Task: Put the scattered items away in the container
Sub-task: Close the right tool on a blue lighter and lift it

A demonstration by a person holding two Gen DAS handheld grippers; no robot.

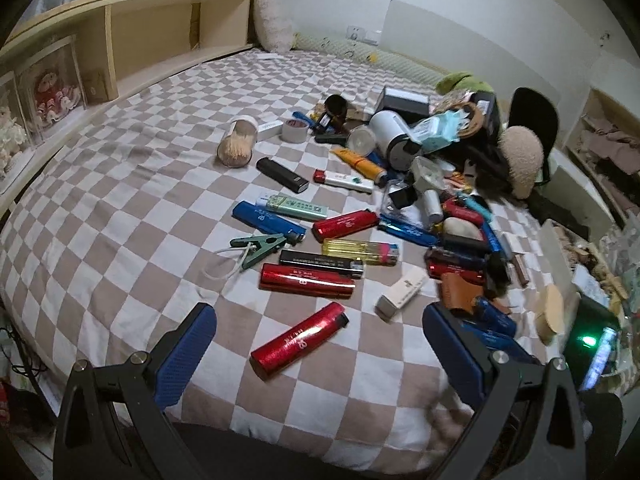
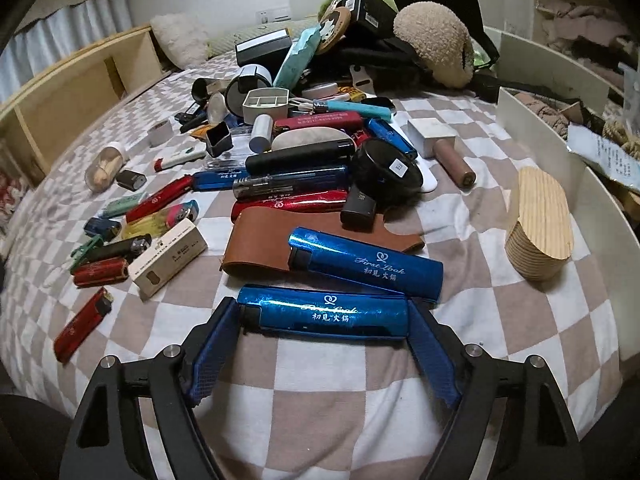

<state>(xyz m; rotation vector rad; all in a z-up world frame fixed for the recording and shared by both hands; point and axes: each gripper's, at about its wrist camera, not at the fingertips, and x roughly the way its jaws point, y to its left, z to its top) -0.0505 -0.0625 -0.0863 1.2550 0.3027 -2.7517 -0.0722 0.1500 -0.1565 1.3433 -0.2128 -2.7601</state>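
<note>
Many lighters and small items lie scattered on a checkered bed sheet. My left gripper is open above a red lighter that lies between its fingers. My right gripper has its jaws set wide, their tips at both ends of a blue lighter lying crosswise; I cannot tell whether they press it. A second blue lighter lies just behind, on a brown leather pouch. A white container stands at the right edge of the bed.
A pile of items with a fluffy beige hat, black boxes and a white cup sits at the back. A wooden oval block lies near the container. A toothpick jar and green clip lie left. A wooden headboard shelf lines the far side.
</note>
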